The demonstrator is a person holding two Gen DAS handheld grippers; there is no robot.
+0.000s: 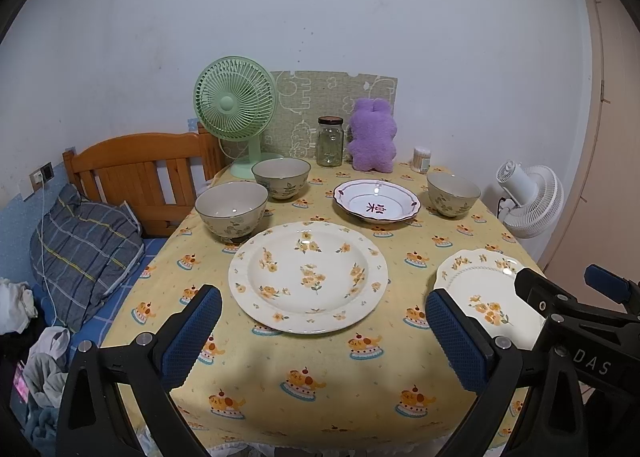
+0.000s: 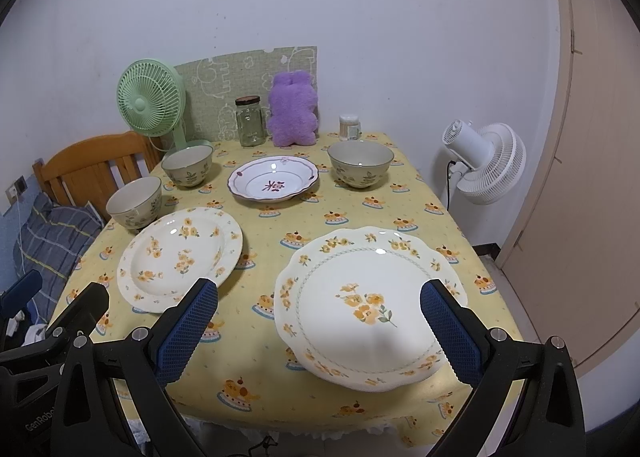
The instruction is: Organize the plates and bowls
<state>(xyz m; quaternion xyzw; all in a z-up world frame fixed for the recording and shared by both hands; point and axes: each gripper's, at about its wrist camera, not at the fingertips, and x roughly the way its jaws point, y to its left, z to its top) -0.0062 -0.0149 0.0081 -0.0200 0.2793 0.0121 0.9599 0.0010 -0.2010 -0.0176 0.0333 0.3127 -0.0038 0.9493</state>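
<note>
On the yellow tablecloth (image 1: 320, 369) (image 2: 256, 341) lie a round deep plate with yellow flowers (image 1: 308, 277) (image 2: 180, 257), a scalloped flat plate with yellow flowers (image 1: 488, 297) (image 2: 368, 309) and a white plate with a purple rim (image 1: 376, 201) (image 2: 274, 179). Three beige leaf-patterned bowls stand upright: front left (image 1: 232, 209) (image 2: 135, 202), back left (image 1: 281, 177) (image 2: 187, 166), back right (image 1: 453, 193) (image 2: 360, 163). My left gripper (image 1: 322, 321) hovers open before the round plate. My right gripper (image 2: 318, 317) hovers open over the scalloped plate's near edge, empty.
At the table's back stand a green fan (image 1: 234, 109) (image 2: 152, 105), a glass jar (image 1: 330, 141) (image 2: 250, 121), a purple plush (image 1: 372, 137) (image 2: 292, 113) and a small container (image 1: 421, 159) (image 2: 349, 126). A white fan (image 1: 532, 201) (image 2: 484, 161) stands right; a wooden bed (image 1: 140, 173) with pillow (image 1: 84, 249) left.
</note>
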